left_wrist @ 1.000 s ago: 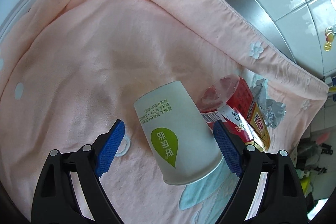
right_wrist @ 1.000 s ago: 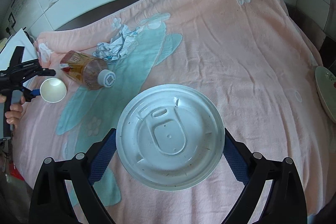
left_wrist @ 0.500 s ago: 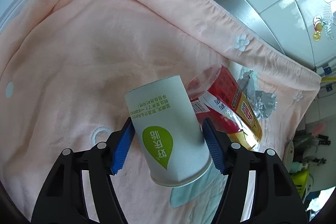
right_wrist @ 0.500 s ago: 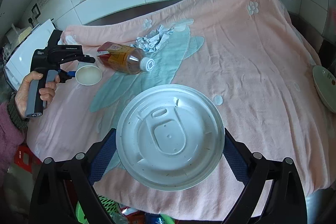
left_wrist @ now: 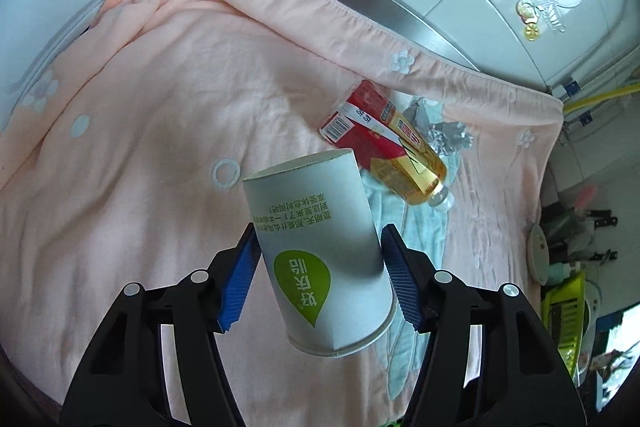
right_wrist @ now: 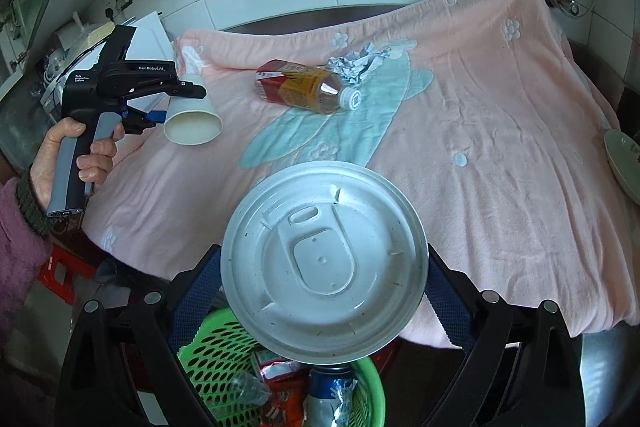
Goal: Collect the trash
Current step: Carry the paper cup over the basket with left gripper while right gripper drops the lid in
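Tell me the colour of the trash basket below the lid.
Bright green mesh basket, best seen in the right wrist view.

green basket [right_wrist: 224, 343] half hidden behind lid [right_wrist: 324, 263], plate [right_wrist: 624, 163] cropped

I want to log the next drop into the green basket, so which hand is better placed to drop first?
Probably right. The right gripper holds the lid directly above the basket. The left gripper clamps the cup above the pink cloth.
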{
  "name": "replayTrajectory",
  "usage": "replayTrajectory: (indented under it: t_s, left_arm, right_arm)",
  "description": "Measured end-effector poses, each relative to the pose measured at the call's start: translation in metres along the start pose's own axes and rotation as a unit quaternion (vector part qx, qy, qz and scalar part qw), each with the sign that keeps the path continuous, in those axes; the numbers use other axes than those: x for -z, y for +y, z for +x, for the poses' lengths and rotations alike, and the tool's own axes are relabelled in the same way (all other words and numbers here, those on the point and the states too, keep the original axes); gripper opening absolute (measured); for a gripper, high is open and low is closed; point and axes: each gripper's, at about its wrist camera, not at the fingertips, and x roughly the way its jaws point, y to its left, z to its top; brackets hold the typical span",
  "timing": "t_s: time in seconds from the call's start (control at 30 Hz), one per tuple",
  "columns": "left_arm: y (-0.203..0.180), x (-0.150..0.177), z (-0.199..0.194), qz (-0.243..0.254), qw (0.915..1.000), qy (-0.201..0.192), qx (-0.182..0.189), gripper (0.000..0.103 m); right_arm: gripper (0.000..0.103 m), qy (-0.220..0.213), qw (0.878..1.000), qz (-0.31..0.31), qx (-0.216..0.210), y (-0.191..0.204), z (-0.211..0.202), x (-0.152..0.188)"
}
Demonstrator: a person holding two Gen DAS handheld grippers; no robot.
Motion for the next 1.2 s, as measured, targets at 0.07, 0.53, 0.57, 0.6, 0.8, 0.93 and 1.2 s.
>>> replayTrajectory:
  t_s: [0.07, 0.53, 0.57, 0.6, 0.8, 0.93, 1.2]
  left_arm:
    - [-0.001, 0.012, -0.014, 0.005, 0.9999, -0.009, 0.001, 0.06]
    - [-0.007, 0.089, -0.099, 0.027, 0.9983, -0.042, 0.029, 0.06]
    - [-0.009, 0.095, -0.104, 0.031, 0.998, -0.044, 0.032, 0.06]
    - [-0.01, 0.101, -0.109, 0.035, 0.9977, -0.044, 0.037, 0.06]
    - [-0.024, 0.137, -0.134, 0.062, 0.9955, -0.045, 0.055, 0.06]
    - [-0.034, 0.159, -0.145, 0.079, 0.9938, -0.043, 0.066, 0.06]
    - [-0.05, 0.194, -0.14, 0.111, 0.9908, -0.022, 0.074, 0.06]
  right_arm:
    - [0.091, 0.003, 1.0, -0.008, -0.007, 0.008, -0.005, 0.01]
    - [0.091, 0.028, 0.998, -0.049, -0.031, 0.051, -0.021, 0.077]
    - [0.091, 0.03, 0.998, -0.048, -0.032, 0.052, -0.022, 0.081]
    - [0.091, 0.032, 0.998, -0.046, -0.034, 0.052, -0.023, 0.085]
    - [0.092, 0.04, 0.997, -0.037, -0.048, 0.053, -0.03, 0.106]
    - [0.093, 0.039, 0.997, -0.041, -0.061, 0.059, -0.038, 0.114]
    - [0.093, 0.02, 0.997, -0.037, -0.059, 0.058, -0.062, 0.121]
